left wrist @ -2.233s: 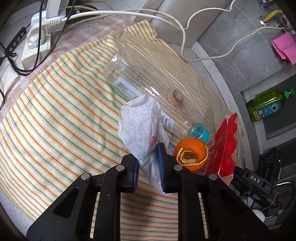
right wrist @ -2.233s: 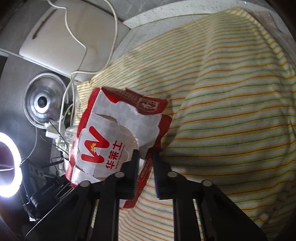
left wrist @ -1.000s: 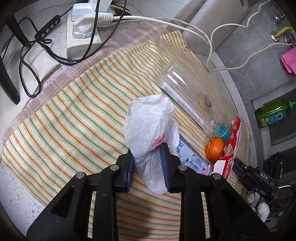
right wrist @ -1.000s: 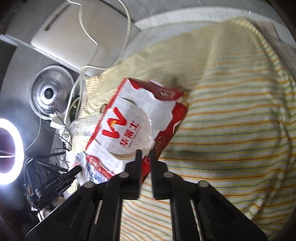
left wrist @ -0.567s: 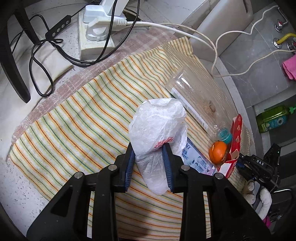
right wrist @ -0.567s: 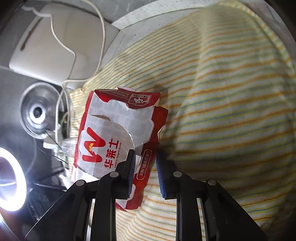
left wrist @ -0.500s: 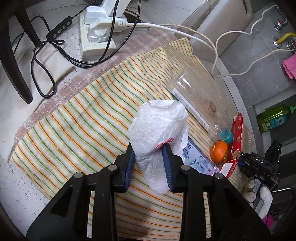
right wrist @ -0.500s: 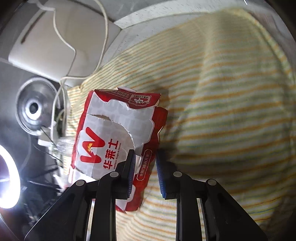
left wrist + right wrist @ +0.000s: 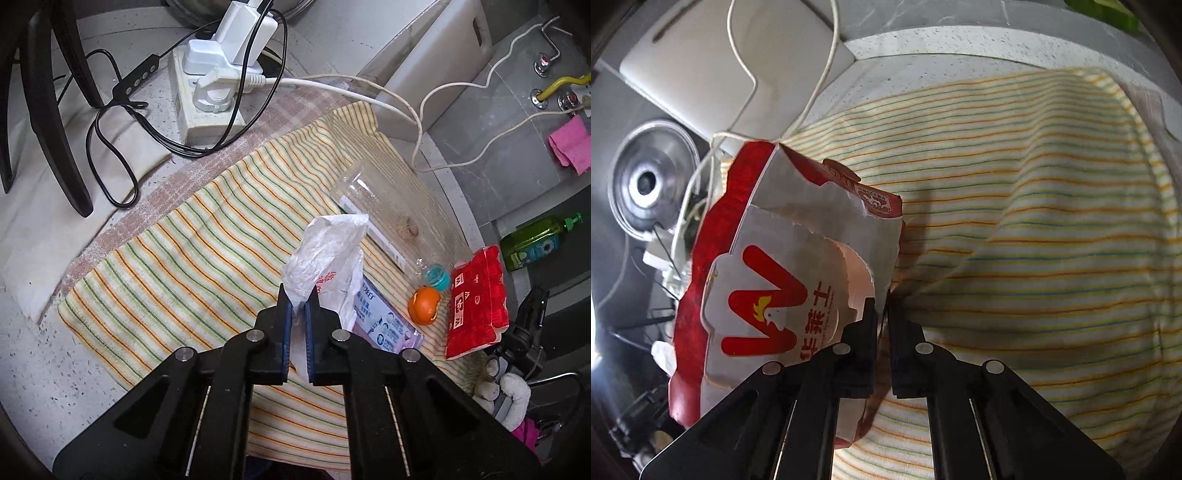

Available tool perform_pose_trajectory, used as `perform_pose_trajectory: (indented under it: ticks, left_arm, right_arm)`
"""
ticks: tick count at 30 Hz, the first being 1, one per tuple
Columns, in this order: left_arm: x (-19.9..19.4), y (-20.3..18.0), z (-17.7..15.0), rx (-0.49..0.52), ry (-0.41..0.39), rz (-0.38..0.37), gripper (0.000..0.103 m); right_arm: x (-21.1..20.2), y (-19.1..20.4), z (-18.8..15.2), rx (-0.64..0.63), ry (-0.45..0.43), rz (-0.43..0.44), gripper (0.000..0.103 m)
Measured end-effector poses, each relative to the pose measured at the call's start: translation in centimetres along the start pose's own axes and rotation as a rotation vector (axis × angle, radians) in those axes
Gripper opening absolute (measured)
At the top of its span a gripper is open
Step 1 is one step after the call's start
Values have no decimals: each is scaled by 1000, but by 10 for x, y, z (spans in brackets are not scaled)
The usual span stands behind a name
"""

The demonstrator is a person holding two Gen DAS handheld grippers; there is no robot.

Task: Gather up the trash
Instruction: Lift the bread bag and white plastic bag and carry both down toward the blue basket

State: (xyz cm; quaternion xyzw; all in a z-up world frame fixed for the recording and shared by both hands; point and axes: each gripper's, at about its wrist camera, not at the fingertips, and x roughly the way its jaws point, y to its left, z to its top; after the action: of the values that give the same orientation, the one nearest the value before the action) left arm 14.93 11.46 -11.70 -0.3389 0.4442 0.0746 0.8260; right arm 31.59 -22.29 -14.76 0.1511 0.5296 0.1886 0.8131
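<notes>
My left gripper [image 9: 296,306] is shut on a crumpled white plastic bag [image 9: 325,254] and holds it above the striped cloth [image 9: 184,258]. On the cloth beyond it lie a clear plastic bottle [image 9: 384,206] with a teal cap, an orange peel [image 9: 424,301], and a blue-and-white wrapper [image 9: 384,325]. My right gripper [image 9: 884,310] is shut on the edge of a red-and-white paper food bag [image 9: 783,280], which also shows in the left wrist view [image 9: 476,306], held above the cloth [image 9: 1034,240].
A white power strip with plugs and black cables [image 9: 210,88] sits at the back left. A white board [image 9: 428,55] and white cords lie behind the cloth. A green soap bottle [image 9: 535,243] and pink cloth [image 9: 569,144] are at right. A metal pot lid [image 9: 650,181] is at far left.
My left gripper has risen and pulled back with the white bag, its jaws closing tighter. My right gripper has shut tighter on the red bag, which has moved closer to the camera.
</notes>
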Motion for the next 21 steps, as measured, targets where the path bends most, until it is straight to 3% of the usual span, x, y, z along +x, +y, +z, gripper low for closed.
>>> perform_pose_trajectory:
  ticks: [9,21]
  left_arm:
    - [-19,-16,-8,44,-14,-54,4]
    - [-46,-18,-33,92,-9,-97,4]
  right_arm:
    - [-23,-12,-10,41,-32,90,3]
    - [-61,5,-44,-24,-43,198,3]
